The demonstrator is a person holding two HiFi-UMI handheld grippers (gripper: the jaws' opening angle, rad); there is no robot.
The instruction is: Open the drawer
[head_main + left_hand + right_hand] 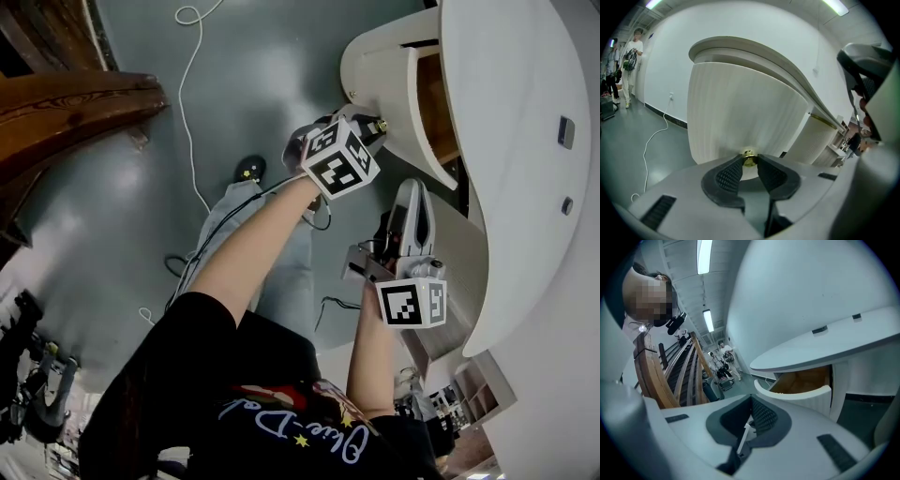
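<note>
the left gripper [749, 160] has its fingers [729, 176] clamped on the brass knob [749, 156] straight ahead on the drawer [740, 112], which sits part-way out beneath the counter [825, 345], so the pull likely runs straight back, while the right gripper [751, 399], closed and empty, sits farther off.

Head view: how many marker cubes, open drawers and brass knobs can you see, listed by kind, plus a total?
Marker cubes: 2
Open drawer: 1
Brass knob: 1
Total: 4
</note>
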